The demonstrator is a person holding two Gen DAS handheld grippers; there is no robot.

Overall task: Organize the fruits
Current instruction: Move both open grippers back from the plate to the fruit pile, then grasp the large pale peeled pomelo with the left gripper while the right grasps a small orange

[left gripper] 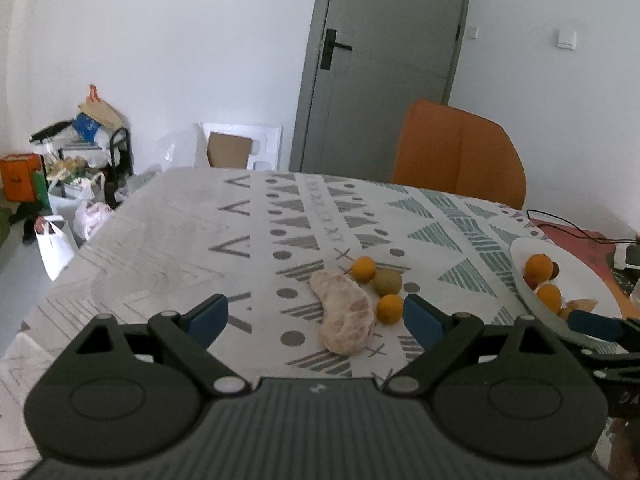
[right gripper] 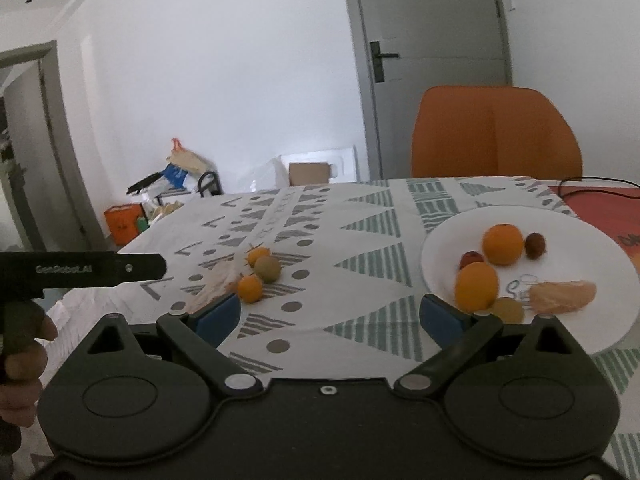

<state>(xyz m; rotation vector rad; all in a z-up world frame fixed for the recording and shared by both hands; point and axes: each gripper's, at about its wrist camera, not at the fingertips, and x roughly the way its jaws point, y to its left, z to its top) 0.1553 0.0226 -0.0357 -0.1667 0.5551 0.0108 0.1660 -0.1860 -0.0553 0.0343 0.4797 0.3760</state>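
A pale peeled pomelo wedge lies on the patterned tablecloth between the fingers of my open left gripper. Beside it lie two small oranges and a green-brown kiwi; the same cluster shows in the right wrist view. A white plate holds two oranges, a kiwi, small dark red fruits and a second pomelo wedge. My right gripper is open and empty, above the cloth just left of the plate.
An orange chair stands behind the table, with a grey door beyond it. A black cable and a red mat lie at the table's right end. Bags and boxes clutter the floor at the left.
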